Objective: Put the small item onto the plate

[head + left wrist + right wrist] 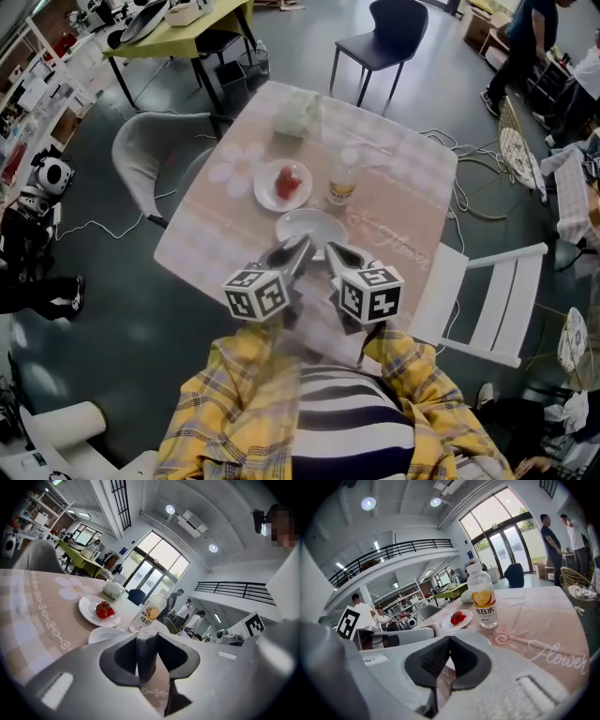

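Both grippers hover side by side over the near edge of the pink table (394, 234). In front of them lies an empty white plate (292, 225) (101, 633) (472, 633). My left gripper (298, 246) (147, 641) has a small dark grey item (147, 660) standing upright between its jaws, which close on it; what it is I cannot tell. My right gripper (330, 249) (449, 641) is shut and empty. Farther back, a second white plate (262, 187) (89, 609) carries red strawberries (288, 182) (104, 610) (458, 617).
A drink bottle (343, 178) (149, 613) (483, 603) stands right of the strawberry plate. A pale tissue pack (298, 114) lies at the far edge. A grey chair (150, 150) is at the left, a white folding chair (487, 300) at the right. People stand in the background.
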Tool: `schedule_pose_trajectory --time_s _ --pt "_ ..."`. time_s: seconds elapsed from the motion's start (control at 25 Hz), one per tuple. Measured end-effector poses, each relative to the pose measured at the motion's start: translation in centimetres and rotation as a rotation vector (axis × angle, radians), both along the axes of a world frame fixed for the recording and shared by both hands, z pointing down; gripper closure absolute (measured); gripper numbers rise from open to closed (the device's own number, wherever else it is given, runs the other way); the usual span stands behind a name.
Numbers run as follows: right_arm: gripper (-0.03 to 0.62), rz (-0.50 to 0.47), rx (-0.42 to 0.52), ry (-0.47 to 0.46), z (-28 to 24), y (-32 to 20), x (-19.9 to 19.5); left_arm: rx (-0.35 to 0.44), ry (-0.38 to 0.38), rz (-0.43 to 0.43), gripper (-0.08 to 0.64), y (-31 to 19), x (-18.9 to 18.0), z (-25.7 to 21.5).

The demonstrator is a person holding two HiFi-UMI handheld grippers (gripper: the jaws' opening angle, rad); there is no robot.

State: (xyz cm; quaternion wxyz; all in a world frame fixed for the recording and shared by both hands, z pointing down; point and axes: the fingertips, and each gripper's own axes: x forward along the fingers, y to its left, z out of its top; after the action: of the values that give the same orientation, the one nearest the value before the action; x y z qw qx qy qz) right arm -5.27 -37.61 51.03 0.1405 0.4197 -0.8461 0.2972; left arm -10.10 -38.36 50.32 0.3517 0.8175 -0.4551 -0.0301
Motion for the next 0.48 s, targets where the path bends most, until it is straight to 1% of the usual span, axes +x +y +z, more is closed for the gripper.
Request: schedule_pose_trajectory --time_s 0.2,0.36,0.48 --pt "0.592 0.023 -0.016 0.012 1.0 -1.9 -0.6 -0.024 -0.027 0.041 0.454 -1.8 -0.2 0.9" --pt "0.592 0.036 -0.023 0.023 1.8 -3.0 -1.0 -0.049 0.002 0.049 0.454 -3.2 -0.5 1.4" --pt "0.592 0.05 -0.032 0.028 2.4 -3.7 -0.8 -0.074 0.004 0.066 0.454 -3.7 -0.6 1.9"
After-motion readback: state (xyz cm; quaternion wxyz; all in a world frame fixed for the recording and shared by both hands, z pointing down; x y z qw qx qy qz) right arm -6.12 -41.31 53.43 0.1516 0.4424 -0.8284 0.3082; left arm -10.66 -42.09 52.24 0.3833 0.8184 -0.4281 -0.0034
